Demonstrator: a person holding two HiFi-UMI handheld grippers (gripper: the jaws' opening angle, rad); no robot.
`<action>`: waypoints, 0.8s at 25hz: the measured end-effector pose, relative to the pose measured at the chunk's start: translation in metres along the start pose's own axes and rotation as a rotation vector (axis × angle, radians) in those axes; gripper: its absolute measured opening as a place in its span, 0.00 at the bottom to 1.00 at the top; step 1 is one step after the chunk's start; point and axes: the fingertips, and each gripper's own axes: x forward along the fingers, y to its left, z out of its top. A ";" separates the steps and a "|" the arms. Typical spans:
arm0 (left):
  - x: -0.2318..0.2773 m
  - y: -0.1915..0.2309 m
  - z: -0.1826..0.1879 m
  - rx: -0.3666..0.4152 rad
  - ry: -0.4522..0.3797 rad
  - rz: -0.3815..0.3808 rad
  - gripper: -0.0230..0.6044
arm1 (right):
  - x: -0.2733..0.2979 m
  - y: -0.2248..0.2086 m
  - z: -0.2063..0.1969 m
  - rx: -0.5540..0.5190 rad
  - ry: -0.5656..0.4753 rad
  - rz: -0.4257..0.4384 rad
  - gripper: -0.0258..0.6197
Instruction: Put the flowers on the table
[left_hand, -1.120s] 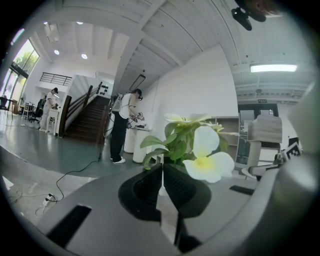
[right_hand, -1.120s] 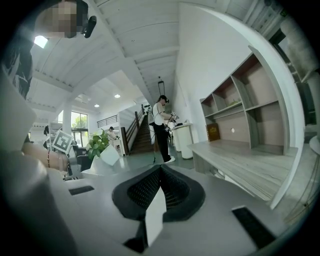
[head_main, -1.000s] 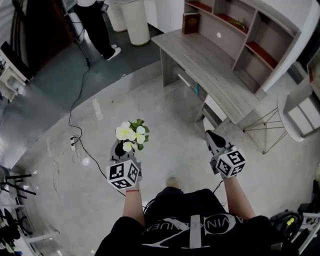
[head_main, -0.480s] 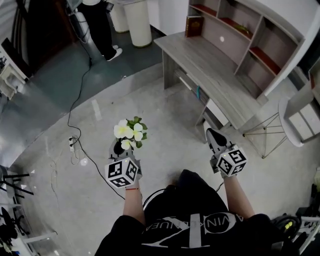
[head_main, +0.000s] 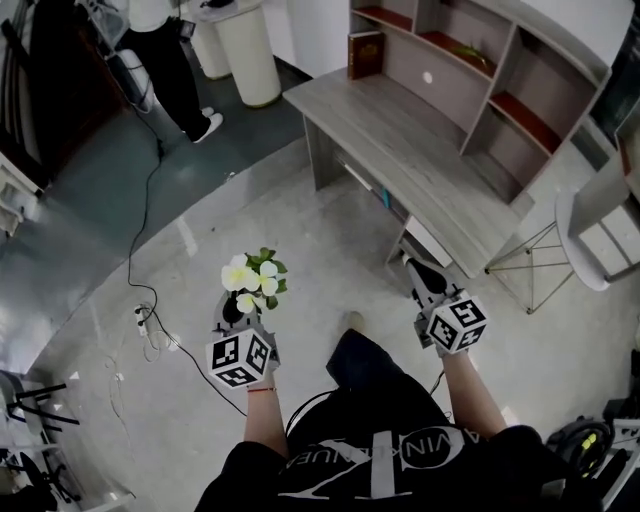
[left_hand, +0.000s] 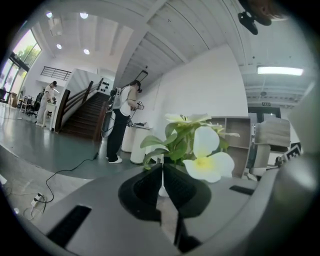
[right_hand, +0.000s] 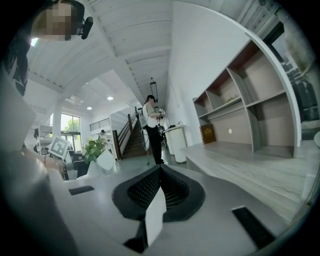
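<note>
Since the grey wooden table (head_main: 420, 160) is just ahead, I hold the white-petalled, green-leafed flowers (head_main: 250, 280) short of it, stems clenched upright in my left gripper (head_main: 233, 306). My right gripper (head_main: 421, 274), nearer the table, is closed on nothing.

The head view was evenly lit and fairly sharp, with a pale sheen on the polished grey concrete floor (head_main: 190, 235) and only soft shadow under the grey wooden bench (head_main: 420, 150). Both gripper views bowed straight lines towards black, rounded corners. There the long ceiling light strip (left_hand: 280, 71) and tall window (left_hand: 20, 55) glared, and the white-petalled flowers (left_hand: 207, 160) sat close — soft and overbright.
</note>
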 end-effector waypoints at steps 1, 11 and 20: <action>0.013 0.000 0.002 0.000 0.004 -0.009 0.05 | 0.008 -0.006 0.005 -0.002 -0.006 -0.004 0.06; 0.106 -0.005 0.026 0.029 0.019 -0.074 0.05 | 0.071 -0.054 0.023 0.034 -0.008 -0.041 0.06; 0.171 0.002 0.042 0.039 0.018 -0.077 0.05 | 0.119 -0.095 0.037 0.041 0.003 -0.061 0.06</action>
